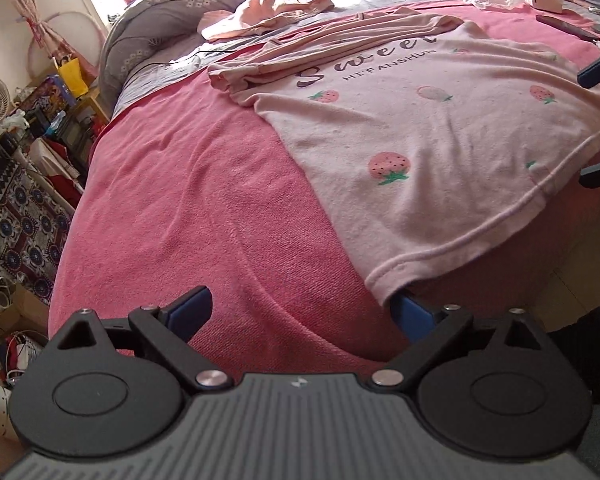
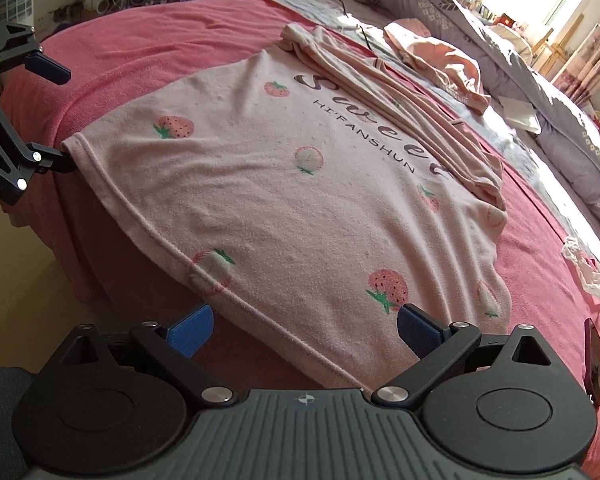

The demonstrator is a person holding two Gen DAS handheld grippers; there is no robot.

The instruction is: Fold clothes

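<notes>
Both wide open: my left hand-held gripper and right hand-held gripper straddle the hem of the pale pink strawberry-print cotton shirt on the bed's pink cover.

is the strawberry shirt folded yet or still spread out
Mostly spread: the shirt lies flat on the bed, print up, hem at the near edge. Only its sleeves are gathered across the top.

Both grippers are held low and level, the left gripper and right gripper with fingers spread wide.
</notes>
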